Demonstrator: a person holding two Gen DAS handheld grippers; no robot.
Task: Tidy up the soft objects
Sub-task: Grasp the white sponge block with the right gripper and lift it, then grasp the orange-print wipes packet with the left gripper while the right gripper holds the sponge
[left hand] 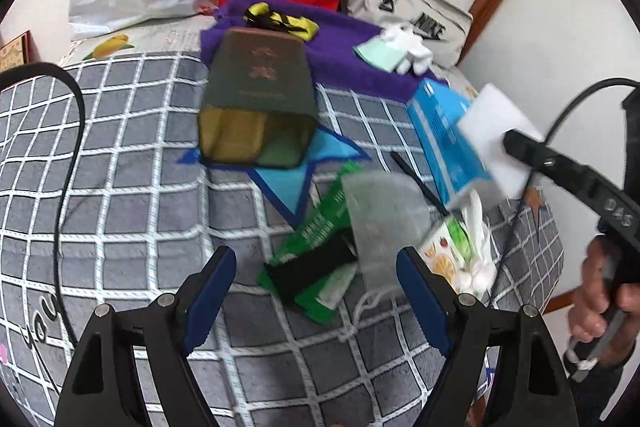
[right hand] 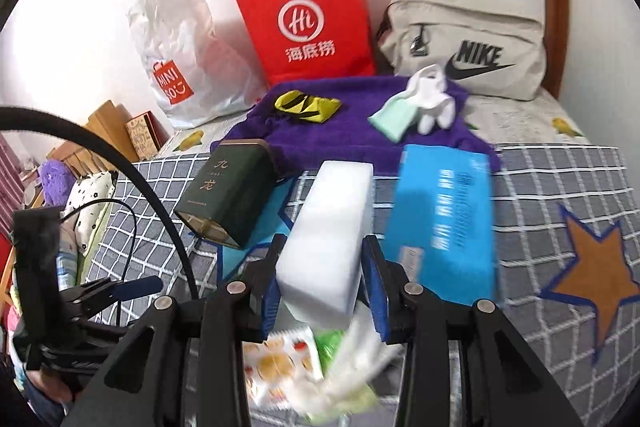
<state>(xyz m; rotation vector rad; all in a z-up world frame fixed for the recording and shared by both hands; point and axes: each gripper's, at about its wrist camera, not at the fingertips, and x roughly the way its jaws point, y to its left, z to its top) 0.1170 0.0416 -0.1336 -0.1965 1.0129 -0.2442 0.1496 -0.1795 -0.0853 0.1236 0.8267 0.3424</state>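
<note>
While your right gripper [right hand: 324, 267] clamps the white foam block [right hand: 332, 223] at lower centre of its view, both blue pads [right hand: 376, 287] press its sides. Your left gripper [left hand: 316, 291] stands wide apart, holding nothing, over the green packet [left hand: 316, 251] and what seems, through blur, a grey pouch [left hand: 384, 215].

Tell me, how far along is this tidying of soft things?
Done, apparently: gloves and a yellow-black cloth lie on the purple towel. In hand: the right tongs grip a white sponge block. Left: the empty left tongs hover over a green packet; tissues remain on the bed.
</note>
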